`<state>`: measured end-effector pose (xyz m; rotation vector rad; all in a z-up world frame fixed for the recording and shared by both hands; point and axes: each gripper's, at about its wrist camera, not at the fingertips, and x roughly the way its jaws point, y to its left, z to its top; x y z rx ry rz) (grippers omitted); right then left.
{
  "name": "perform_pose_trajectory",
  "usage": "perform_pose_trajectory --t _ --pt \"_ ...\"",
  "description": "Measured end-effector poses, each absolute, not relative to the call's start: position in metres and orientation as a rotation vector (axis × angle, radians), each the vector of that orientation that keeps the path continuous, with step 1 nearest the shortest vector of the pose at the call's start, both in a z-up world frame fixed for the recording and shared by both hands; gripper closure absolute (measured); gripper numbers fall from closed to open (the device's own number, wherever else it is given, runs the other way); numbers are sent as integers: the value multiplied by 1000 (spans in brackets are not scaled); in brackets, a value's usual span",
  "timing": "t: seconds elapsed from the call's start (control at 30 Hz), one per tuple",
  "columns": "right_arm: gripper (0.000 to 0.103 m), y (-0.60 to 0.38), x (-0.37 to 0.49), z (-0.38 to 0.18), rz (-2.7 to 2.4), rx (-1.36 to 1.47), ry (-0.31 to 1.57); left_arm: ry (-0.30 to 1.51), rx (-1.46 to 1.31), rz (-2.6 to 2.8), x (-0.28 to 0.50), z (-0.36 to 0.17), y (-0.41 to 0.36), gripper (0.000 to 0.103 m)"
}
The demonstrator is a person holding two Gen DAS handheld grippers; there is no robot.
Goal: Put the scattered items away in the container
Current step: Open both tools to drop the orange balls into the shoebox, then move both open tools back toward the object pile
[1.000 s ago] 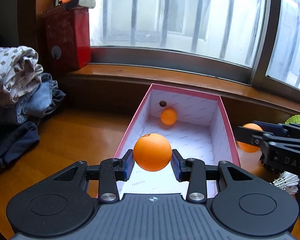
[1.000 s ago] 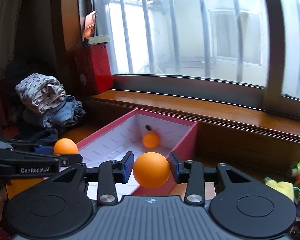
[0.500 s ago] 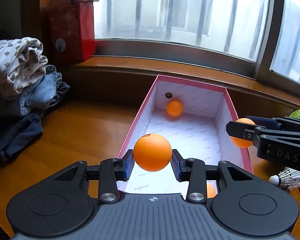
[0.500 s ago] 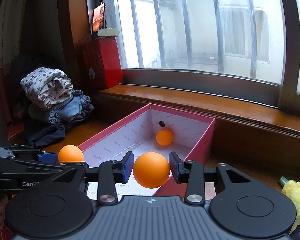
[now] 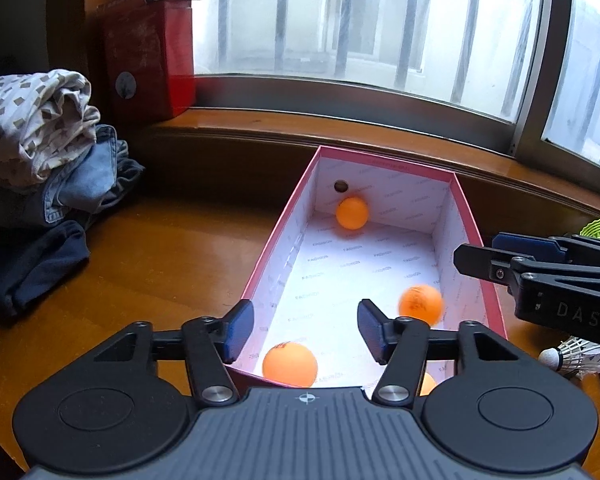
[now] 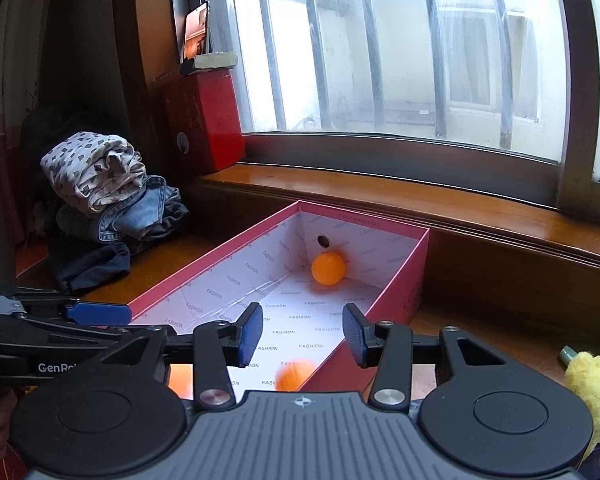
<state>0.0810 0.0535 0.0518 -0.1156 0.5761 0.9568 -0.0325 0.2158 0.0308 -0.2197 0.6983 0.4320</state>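
Left gripper (image 5: 305, 330) is standing wide open over the near end of the pink box (image 5: 275, 240), nothing between its pads. Right gripper (image 6: 302, 334) is likewise spread wide and gripping nothing, hanging above the box's right-hand near corner.

Inside the box: one orange ball (image 5: 290, 364) is lying by the near wall, just below the left gripper. A second ball (image 5: 420, 304) is showing blurred near the right wall; in the right wrist view it appears as a smeared orange patch (image 6: 294, 376). A third ball (image 5: 352, 212) is sitting at the far wall, below a small round hole. A sliver of another orange ball is peeking out behind the left gripper's right finger.

The box is resting on the wooden worktop (image 5: 140, 280). A shuttlecock (image 5: 572, 358) is lying right of it. Folded clothes (image 5: 36, 136) are stacked well to the left. A red carton (image 5: 148, 64) is standing on the sill by the barred window (image 5: 360, 20).
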Motion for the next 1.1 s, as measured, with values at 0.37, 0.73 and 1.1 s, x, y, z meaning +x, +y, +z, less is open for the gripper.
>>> perform_pose_trajectory --t 0.37,0.73,1.1 --pt "28 33 70 58 922 -82 558 638 -203 406 -34 39 208 9" --pt "13 -36 45 51 789 36 535 551 -54 233 -25 51 162 0" --pt "13 -137 30 21 497 101 621 585 56 6 2 46 81 0"
